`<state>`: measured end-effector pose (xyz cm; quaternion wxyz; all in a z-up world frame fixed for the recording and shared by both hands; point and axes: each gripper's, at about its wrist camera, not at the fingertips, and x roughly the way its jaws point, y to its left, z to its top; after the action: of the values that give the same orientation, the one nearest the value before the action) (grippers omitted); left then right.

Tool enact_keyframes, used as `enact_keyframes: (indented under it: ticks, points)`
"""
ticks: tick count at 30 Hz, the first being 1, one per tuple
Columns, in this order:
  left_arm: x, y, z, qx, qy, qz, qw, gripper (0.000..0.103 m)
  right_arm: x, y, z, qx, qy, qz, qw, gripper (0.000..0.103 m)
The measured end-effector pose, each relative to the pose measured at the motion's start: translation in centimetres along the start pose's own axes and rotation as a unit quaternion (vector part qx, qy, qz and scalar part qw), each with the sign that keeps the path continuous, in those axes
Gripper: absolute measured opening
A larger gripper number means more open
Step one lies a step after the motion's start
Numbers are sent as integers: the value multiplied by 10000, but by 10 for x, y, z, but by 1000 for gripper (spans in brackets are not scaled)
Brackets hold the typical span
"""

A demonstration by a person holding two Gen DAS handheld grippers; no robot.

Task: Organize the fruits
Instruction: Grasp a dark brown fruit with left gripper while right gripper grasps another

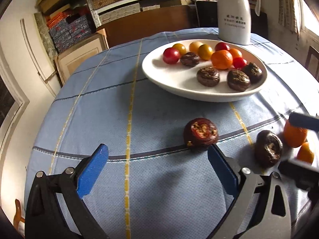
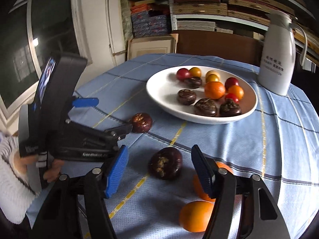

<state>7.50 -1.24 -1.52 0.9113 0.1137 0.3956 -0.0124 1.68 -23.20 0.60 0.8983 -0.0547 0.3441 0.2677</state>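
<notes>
Nearest the right wrist camera, the right gripper (image 2: 159, 171) stands released over a dark wrinkled fruit (image 2: 165, 165) on the blue-clothed bench (image 2: 279, 143), with two oranges (image 2: 196, 216) loose just beside it. The left gripper (image 1: 158, 159) is also released, its right pad touching or nearly touching another dark fruit (image 1: 200, 134). The white plate (image 1: 159, 73) already holds tomatoes, oranges and four dark fruits, so I judge the task mostly done, four pieces remaining.
</notes>
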Motion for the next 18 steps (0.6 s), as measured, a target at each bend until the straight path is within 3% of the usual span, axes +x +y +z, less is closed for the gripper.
enact_keyframes:
  ticks: [2,6,9,11,14,18]
  points:
    - [1,5,1,-90,46,18,9999,98,4,-2,1,28,140,24,9999,57]
    - [1,6,0,-115,44,29,9999,98,16,-3,1,54,465,59,9989,54]
    - [1,4,-1,-60,45,66,9999,98,23,3,2,-109,587,-237,9979,54]
    - [2,4,0,-46,56,66,10000,98,27,6,1,-195,673,-384,9968,45]
    - [2,2,-1,-17,57,46,10000,98,31,11,0,-358,743,-555,9950,45]
    - [-1,-2,-2,56,-34,34,10000,98,27,5,0,-205,667,-445,9966,44]
